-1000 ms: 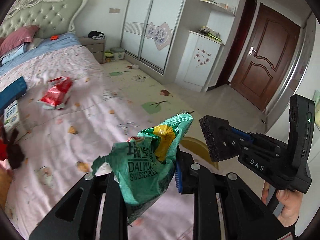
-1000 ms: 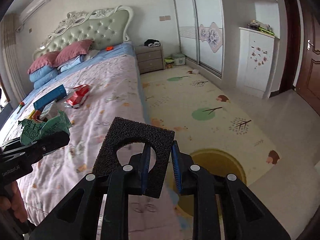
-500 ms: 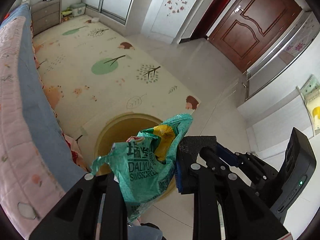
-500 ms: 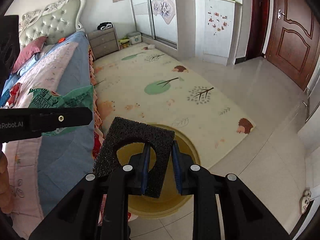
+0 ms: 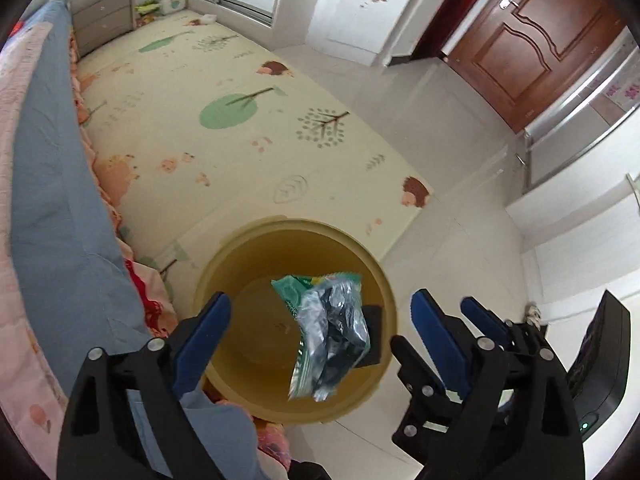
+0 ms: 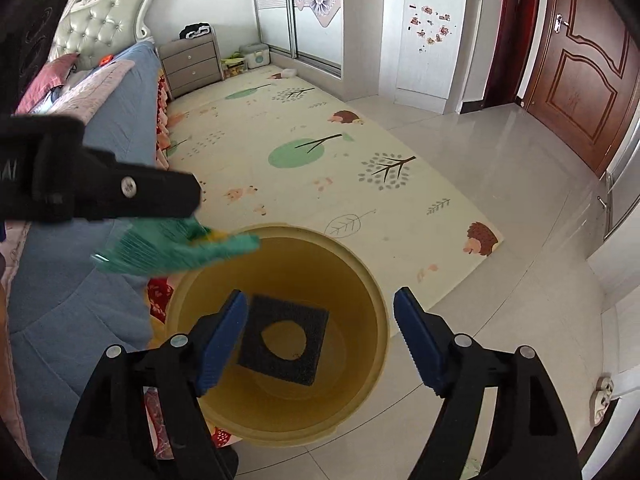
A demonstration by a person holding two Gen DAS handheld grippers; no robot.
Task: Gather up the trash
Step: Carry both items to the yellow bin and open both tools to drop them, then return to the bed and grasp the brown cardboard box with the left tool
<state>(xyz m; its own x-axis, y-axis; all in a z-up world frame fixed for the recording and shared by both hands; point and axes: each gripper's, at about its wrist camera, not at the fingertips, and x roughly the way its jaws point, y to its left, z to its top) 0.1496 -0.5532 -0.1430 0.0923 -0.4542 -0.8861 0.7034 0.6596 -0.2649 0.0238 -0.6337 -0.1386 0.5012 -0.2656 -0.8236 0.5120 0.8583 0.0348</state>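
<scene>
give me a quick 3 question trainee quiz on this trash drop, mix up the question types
1. True or false: the left hand-held gripper is clamped on the green snack wrapper.
2. Multiple choice: the black foam square lies A) on the bed, B) inside the yellow bin, C) on the play mat.
3. Short answer: what stands directly left of the yellow bin in the right wrist view?

Key
1. False. Its jaws have just been opening and stand wide; the wrapper hangs loose over the bin mouth, touched by neither pad.
2. B. It shows within the bin's opening, below the open right hand-held gripper, clear of the pads.
3. The bed, with its blue cover hanging beside the bin.
</scene>
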